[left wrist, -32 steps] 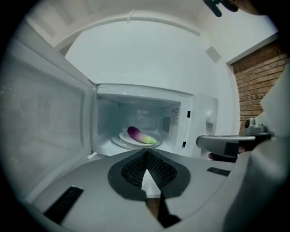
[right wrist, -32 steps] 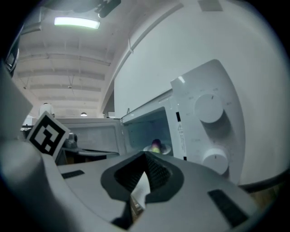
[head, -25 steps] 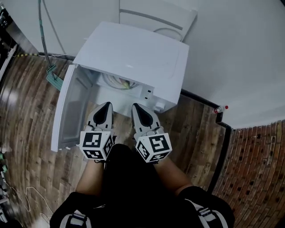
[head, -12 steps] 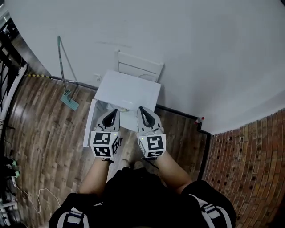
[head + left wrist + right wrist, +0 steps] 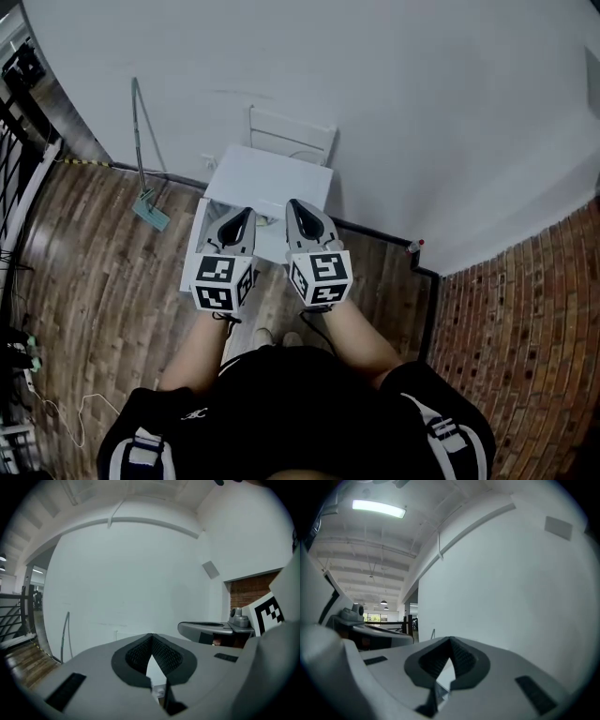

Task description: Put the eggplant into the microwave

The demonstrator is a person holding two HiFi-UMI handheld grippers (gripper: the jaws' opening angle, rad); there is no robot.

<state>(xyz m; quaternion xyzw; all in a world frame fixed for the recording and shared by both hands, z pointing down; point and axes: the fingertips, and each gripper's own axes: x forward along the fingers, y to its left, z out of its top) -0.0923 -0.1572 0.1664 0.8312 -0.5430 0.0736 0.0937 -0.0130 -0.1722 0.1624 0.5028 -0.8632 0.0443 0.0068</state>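
A white microwave [image 5: 267,180] stands on the wooden floor against the wall, far below me, with its door [image 5: 196,251] swung open to the left. No eggplant shows in any view. Its inside is mostly hidden behind the grippers. My left gripper [image 5: 242,217] and right gripper [image 5: 292,208] are held side by side high above it, both shut and empty. In the left gripper view the left gripper [image 5: 151,637] points at a bare white wall with its pads meeting. The right gripper [image 5: 450,640] looks the same in its own view.
A long-handled floor tool [image 5: 142,150] leans on the wall left of the microwave. A white frame [image 5: 291,136] stands behind it. A small red-capped bottle [image 5: 413,246] sits by the black rail [image 5: 433,300]. Brick flooring [image 5: 525,328] lies right, cables [image 5: 28,361] left.
Both grippers and my viewpoint have risen a long way, so the microwave looks much smaller and farther below. The jaws stayed shut.
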